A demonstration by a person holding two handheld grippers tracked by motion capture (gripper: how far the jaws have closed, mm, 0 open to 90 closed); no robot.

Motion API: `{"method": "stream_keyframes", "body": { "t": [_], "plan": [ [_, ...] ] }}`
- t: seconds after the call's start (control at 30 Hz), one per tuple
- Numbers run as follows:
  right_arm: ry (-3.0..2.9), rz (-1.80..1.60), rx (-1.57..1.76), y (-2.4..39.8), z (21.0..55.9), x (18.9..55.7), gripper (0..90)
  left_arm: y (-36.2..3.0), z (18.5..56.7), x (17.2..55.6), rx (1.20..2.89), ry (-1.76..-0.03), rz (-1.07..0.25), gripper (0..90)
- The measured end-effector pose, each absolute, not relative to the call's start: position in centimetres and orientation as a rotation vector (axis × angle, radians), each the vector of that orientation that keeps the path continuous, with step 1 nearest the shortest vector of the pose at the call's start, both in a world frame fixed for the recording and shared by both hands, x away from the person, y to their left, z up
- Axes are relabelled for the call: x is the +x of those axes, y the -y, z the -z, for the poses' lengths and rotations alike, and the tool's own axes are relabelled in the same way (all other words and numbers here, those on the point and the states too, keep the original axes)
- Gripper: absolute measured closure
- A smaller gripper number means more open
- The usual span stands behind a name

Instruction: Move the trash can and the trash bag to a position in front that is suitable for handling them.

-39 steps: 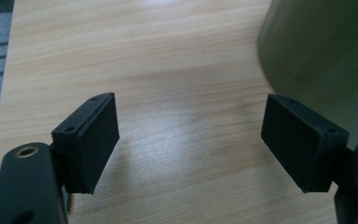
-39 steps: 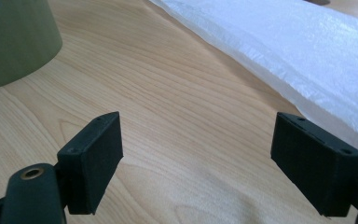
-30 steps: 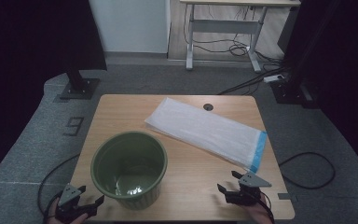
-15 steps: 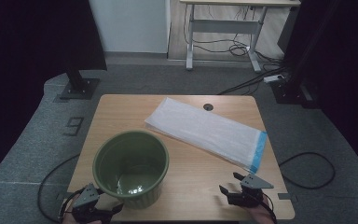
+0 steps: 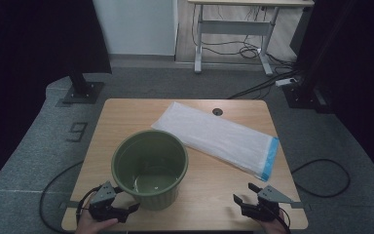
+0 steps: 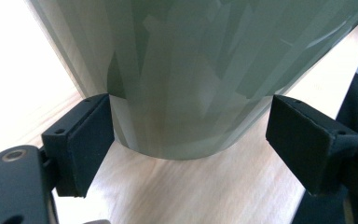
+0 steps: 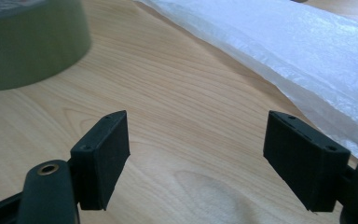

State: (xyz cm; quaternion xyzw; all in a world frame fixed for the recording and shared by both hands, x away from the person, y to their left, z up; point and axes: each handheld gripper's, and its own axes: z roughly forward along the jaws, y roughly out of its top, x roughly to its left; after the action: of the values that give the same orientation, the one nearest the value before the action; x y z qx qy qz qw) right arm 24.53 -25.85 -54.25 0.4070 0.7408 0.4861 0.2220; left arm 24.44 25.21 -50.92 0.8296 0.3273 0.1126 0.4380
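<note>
A dark green ribbed plastic pot (image 5: pixel 150 168) stands upright near the front left of the wooden table (image 5: pixel 126 114). My left gripper (image 5: pixel 125 208) is open at the pot's base on the near side. In the left gripper view the pot's lower wall (image 6: pixel 191 70) sits between the open jaws of the left gripper (image 6: pixel 189 107); one jaw is right against the wall, the other stands apart. A flat white plastic bag (image 5: pixel 219 139) with a blue end lies diagonally behind the pot. My right gripper (image 5: pixel 246 197) is open at the front right, above bare wood.
In the right gripper view, the pot (image 7: pixel 28 42) is at far left, the bag (image 7: pixel 284 42) at upper right, and bare wood lies between the jaws of the right gripper (image 7: pixel 196 121). A cable hole (image 5: pixel 217 111) is near the table's back edge. Grey carpet and cables surround the table.
My left gripper has moved right, up to the pot's base. The pot has shifted a little to the right. The right gripper has barely moved.
</note>
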Motion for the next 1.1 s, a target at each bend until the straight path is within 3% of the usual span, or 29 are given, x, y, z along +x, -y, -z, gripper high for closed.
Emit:
{"method": "stream_keyframes", "body": {
  "t": [1.1],
  "plan": [
    [-2.007, -1.514, 1.242, 26.3, 53.4, 25.1, 20.9, -17.0, 51.6, 31.2, 2.055, -0.819, -0.258, 17.0]
  ]
}}
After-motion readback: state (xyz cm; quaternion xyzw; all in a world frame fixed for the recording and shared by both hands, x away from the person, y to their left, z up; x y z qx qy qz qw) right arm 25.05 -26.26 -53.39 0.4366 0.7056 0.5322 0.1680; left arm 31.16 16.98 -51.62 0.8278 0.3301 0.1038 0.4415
